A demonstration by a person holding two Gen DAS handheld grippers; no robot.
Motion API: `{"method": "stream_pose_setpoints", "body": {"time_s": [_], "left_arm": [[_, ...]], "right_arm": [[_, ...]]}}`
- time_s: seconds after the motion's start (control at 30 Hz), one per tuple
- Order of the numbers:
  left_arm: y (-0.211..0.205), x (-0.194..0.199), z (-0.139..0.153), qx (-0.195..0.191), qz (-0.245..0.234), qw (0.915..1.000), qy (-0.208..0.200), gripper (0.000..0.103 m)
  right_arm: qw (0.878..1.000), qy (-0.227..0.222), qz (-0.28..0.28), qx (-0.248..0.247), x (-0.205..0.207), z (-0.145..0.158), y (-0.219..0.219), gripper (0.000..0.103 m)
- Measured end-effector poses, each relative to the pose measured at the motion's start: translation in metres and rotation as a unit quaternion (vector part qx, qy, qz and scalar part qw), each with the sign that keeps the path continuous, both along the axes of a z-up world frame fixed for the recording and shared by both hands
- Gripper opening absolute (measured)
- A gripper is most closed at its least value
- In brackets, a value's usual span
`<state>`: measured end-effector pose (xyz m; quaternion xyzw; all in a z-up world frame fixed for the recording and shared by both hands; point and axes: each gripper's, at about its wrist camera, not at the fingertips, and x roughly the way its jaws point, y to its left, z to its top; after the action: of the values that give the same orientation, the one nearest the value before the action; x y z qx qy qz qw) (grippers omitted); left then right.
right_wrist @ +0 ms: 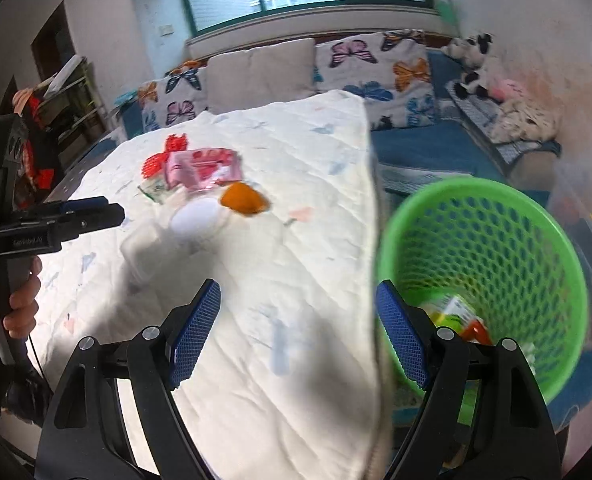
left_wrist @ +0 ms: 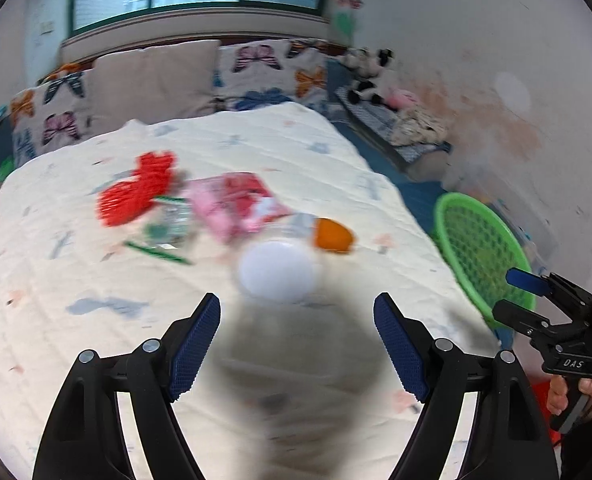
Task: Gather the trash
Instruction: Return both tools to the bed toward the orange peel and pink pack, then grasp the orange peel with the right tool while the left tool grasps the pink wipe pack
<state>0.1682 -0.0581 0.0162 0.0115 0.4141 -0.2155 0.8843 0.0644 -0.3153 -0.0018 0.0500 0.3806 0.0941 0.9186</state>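
Note:
Trash lies on the cream quilt [left_wrist: 256,148]: a clear bottle with a white base [left_wrist: 278,270] and orange cap [left_wrist: 333,235], a pink wrapper [left_wrist: 240,200], a red wrapper [left_wrist: 140,190] and a green-trimmed clear wrapper [left_wrist: 168,228]. My left gripper [left_wrist: 297,320] is open and empty, just short of the bottle's base. My right gripper [right_wrist: 297,308] is open and empty, over the bed's edge beside the green mesh basket [right_wrist: 491,216], which holds some packaging [right_wrist: 455,312]. The bottle [right_wrist: 196,216], orange cap [right_wrist: 242,199] and pink wrapper [right_wrist: 202,168] also show in the right wrist view.
Butterfly-print pillows [left_wrist: 256,64] line the head of the bed. A bench with soft toys [left_wrist: 369,76] stands along the right wall. The basket [left_wrist: 483,256] sits on the floor right of the bed. The other hand-held gripper shows in each view [left_wrist: 543,312] [right_wrist: 56,216].

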Motion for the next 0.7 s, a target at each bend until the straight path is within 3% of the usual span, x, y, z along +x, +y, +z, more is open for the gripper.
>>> {"method": "stream_pose_setpoints", "body": {"time_s": [0.37, 0.7], "left_arm": [[0.065, 0.021, 0.008, -0.004, 0.057, 0.9983, -0.009, 0.076], [0.089, 0.056, 0.004, -0.007, 0.082, 0.9966, 0.005, 0.076]], "right_arm": [[0.999, 0.007, 0.038, 0.023, 0.06, 0.005, 0.045, 0.079], [0.998, 0.032, 0.056, 0.012, 0.124, -0.018, 0.067, 0.069]]}}
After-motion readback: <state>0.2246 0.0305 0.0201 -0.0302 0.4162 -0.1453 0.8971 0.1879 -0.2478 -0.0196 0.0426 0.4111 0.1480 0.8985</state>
